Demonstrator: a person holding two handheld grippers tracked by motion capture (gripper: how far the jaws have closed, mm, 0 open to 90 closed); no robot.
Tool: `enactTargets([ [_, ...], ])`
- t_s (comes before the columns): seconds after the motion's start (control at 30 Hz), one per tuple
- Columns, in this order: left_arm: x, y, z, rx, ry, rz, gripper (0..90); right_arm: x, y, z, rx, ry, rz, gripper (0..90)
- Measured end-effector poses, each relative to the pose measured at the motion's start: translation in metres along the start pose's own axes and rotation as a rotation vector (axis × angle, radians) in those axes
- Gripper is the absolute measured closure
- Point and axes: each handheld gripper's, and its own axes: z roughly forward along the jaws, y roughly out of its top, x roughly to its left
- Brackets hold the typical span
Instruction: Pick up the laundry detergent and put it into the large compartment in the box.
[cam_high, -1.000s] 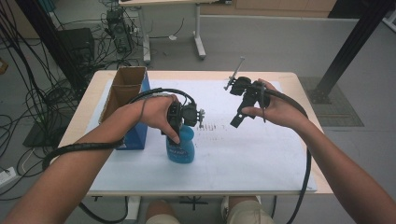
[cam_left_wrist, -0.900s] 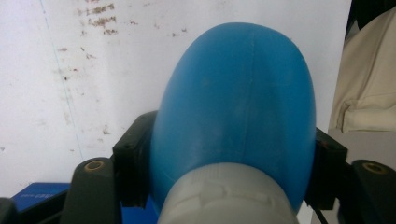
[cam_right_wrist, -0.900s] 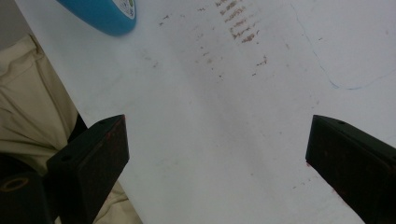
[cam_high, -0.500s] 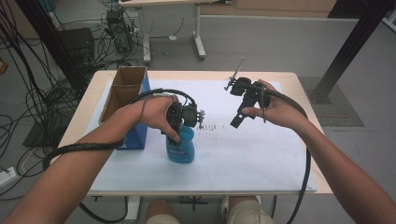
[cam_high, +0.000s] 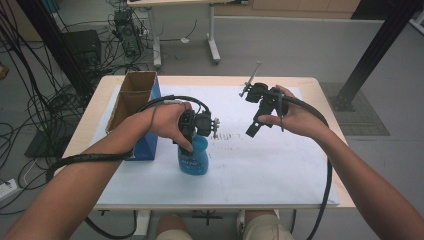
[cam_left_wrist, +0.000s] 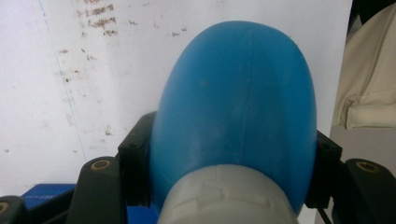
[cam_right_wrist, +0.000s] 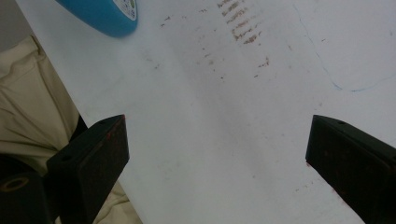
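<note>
A blue plastic bottle (cam_high: 194, 161) stands upright on the white sheet, left of centre. My left gripper (cam_high: 196, 141) comes down on it from above and is shut on it. In the left gripper view both pads press on the blue bottle (cam_left_wrist: 233, 107) just below its grey cap (cam_left_wrist: 229, 198). My right gripper (cam_high: 257, 125) hovers above the sheet, right of the bottle and apart from it. The right gripper (cam_right_wrist: 215, 158) is open with bare sheet between its jaws. The edge of the bottle (cam_right_wrist: 107, 14) is at the top left of the right gripper view.
An open cardboard box with a blue side (cam_high: 131, 102) stands at the table's left edge, close to my left forearm. The white sheet (cam_high: 270, 170) covers most of the table and has brown smudges (cam_high: 232, 135) near its middle. Cables lie on the floor at left.
</note>
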Motion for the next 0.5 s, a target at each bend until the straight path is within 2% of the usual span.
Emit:
enactTargets([
  [0.5,0.0002,-0.0013,-0.0002,-0.004,-0.001,0.001,36.5,0.0,0.0013,0.001,0.004,0.001,0.002,5.9],
])
